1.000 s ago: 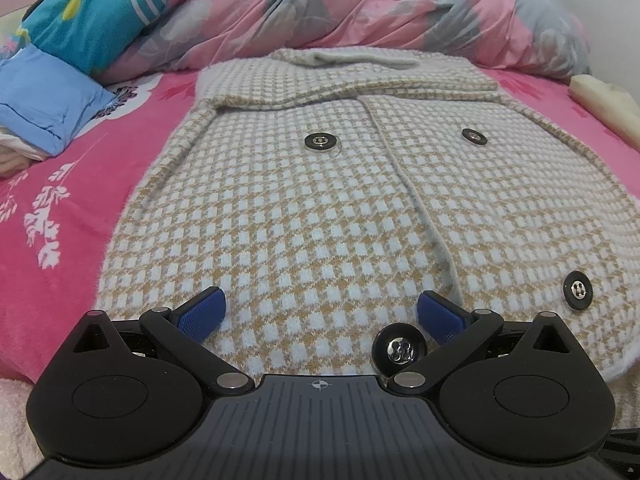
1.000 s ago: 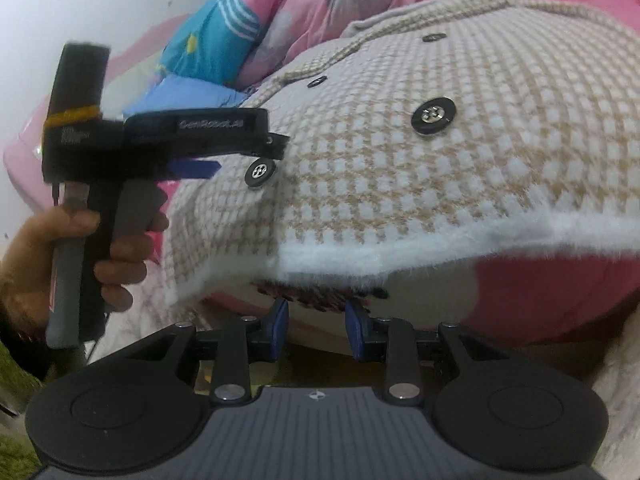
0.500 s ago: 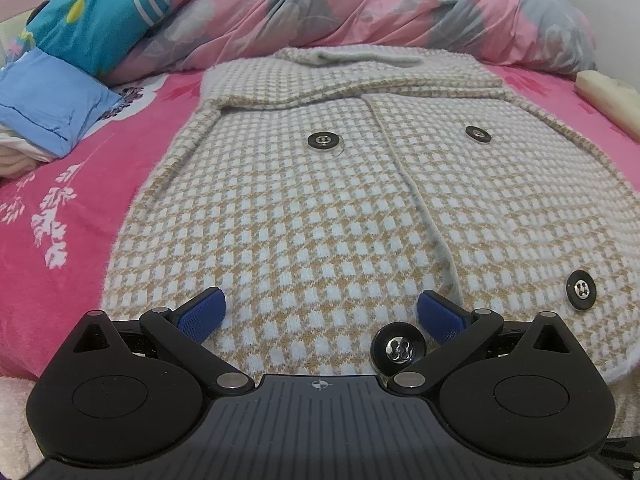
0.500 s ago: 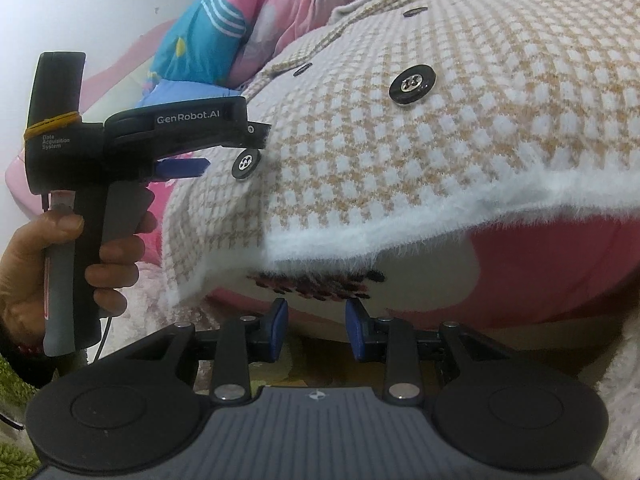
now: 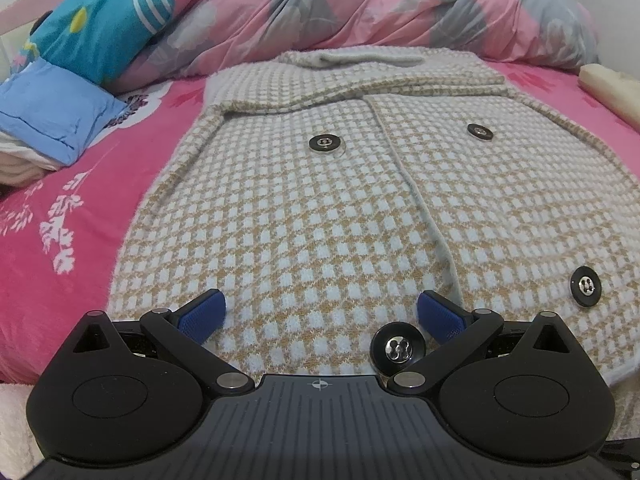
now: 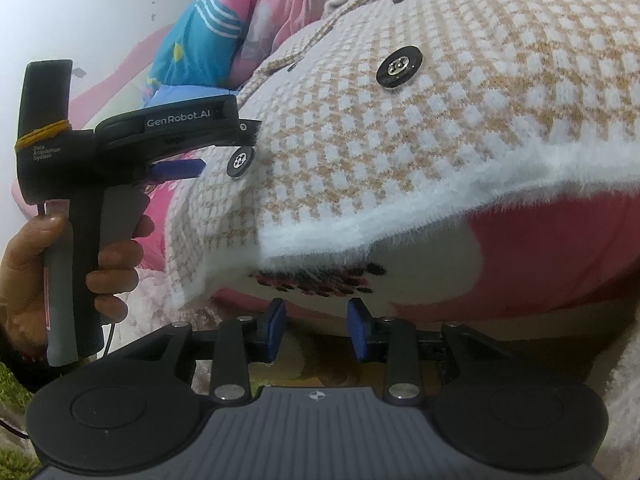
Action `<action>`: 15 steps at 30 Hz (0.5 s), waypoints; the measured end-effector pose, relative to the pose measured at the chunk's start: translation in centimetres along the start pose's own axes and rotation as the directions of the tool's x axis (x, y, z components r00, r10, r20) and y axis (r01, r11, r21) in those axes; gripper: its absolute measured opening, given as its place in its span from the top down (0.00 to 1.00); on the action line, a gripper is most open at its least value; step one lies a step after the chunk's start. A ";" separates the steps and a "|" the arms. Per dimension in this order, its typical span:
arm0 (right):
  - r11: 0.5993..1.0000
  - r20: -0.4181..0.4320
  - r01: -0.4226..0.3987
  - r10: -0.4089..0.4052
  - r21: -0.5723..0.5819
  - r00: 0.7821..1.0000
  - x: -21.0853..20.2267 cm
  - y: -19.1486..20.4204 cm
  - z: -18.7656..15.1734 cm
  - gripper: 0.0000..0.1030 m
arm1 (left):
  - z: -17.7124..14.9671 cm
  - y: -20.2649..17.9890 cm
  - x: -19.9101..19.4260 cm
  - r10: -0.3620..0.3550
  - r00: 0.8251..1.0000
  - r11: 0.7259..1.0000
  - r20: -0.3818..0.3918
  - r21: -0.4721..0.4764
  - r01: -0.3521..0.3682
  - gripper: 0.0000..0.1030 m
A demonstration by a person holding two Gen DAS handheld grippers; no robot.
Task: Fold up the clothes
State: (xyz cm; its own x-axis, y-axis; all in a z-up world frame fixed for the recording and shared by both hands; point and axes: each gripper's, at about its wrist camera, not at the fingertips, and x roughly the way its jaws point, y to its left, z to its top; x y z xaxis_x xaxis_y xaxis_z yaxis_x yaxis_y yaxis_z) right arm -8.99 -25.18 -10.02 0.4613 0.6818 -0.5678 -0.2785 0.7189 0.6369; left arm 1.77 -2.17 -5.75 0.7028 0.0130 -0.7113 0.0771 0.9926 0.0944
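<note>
My checked coat point(image 5: 304, 216) lies flat on the pink bed point(image 5: 80, 216), hem at the near edge. My left tongs point(image 5: 320, 312) stand wide apart over the hem. My right tongs point(image 6: 316, 330), just widened, hang empty below the bed's edge.

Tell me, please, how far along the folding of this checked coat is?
Done: the checked coat lies spread flat, buttoned side up, on the pink bed sheet. In hand: the left gripper sits open over the hem, and the right gripper, open and empty, sits just below the fluffy hem edge. Left: no fold of the body is visible yet.
</note>
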 end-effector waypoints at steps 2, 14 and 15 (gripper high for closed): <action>1.000 -0.003 -0.004 0.004 0.008 1.000 0.0 -0.2 0.0 0.63 | -0.1 0.1 -0.1 -0.002 1.000 1.000 0.007 0.000 0.002 0.00; 0.997 -0.049 -0.046 0.049 0.060 0.998 1.1 -1.5 0.9 0.63 | -2.9 5.8 -3.6 -0.141 0.983 0.985 0.117 -0.086 0.151 0.00; 0.997 -0.056 -0.046 0.050 0.063 0.997 1.4 -1.6 1.0 0.63 | -3.6 6.7 -4.0 -0.149 0.982 0.982 0.118 -0.100 0.161 0.00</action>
State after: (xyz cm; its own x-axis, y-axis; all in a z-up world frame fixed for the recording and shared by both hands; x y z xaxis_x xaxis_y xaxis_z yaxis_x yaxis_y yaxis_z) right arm -7.08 -25.52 -11.28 0.3988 0.7234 -0.5636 -0.2457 0.6764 0.6943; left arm -3.06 4.85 -4.80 0.7619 -0.1493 -0.6303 0.1180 0.9888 -0.0915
